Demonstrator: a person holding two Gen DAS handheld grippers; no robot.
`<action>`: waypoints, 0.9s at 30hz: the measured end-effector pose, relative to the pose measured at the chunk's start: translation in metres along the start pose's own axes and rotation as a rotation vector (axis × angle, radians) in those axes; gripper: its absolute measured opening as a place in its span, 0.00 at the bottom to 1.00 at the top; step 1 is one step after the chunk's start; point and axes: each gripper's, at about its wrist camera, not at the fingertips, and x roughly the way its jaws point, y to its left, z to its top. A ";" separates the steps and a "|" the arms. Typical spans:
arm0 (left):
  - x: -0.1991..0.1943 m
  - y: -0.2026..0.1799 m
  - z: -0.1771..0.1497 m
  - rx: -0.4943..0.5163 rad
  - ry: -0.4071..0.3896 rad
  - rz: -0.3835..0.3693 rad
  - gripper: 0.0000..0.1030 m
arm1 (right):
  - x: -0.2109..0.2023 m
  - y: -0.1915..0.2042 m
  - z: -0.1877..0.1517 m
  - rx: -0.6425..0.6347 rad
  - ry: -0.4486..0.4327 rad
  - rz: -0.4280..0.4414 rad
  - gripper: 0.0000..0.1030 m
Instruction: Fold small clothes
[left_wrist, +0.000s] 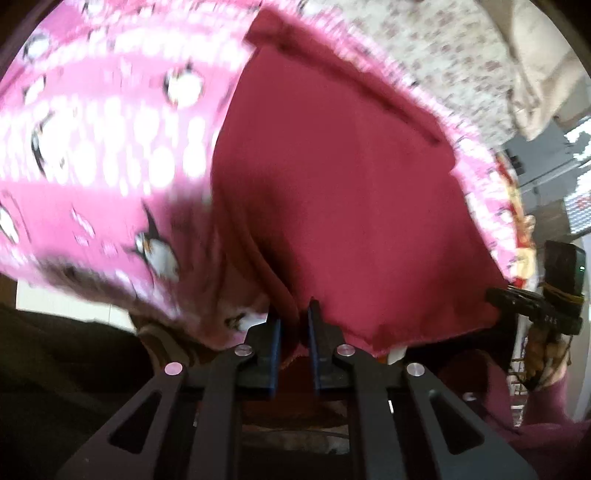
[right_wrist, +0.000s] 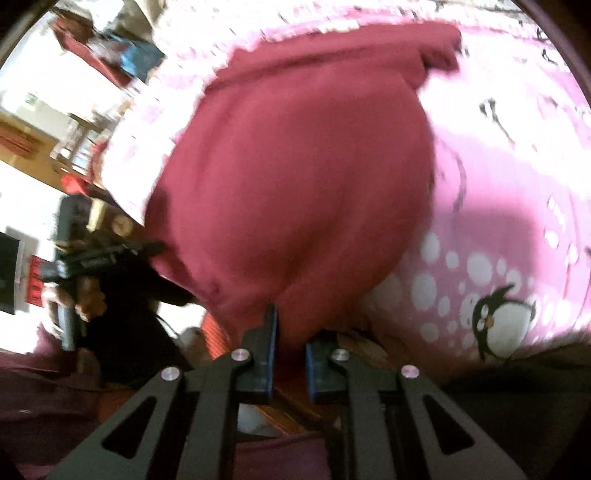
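both grippers pinch the near hem of a dark red garment. left gripper has its blue pads nipped onto a bunched fold of the cloth; right gripper is clamped on the edge too. garment drapes away from them over a pink penguin blanket, a floral sheet beyond. everything is blurred.

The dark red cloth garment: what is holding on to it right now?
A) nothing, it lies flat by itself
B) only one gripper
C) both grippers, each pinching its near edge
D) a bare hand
C: the left gripper and the right gripper each have their blue pads closed on the near edge of the dark red cloth garment, above the pink penguin-print blanket.
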 end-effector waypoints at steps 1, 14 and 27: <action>-0.010 0.001 0.003 0.009 -0.024 -0.015 0.00 | -0.009 0.005 0.003 -0.008 -0.027 0.030 0.12; -0.088 -0.033 0.037 0.132 -0.284 -0.146 0.00 | -0.083 0.026 0.010 -0.031 -0.240 0.216 0.11; -0.070 -0.020 0.075 0.061 -0.314 -0.121 0.00 | -0.097 0.012 0.057 0.018 -0.398 0.204 0.11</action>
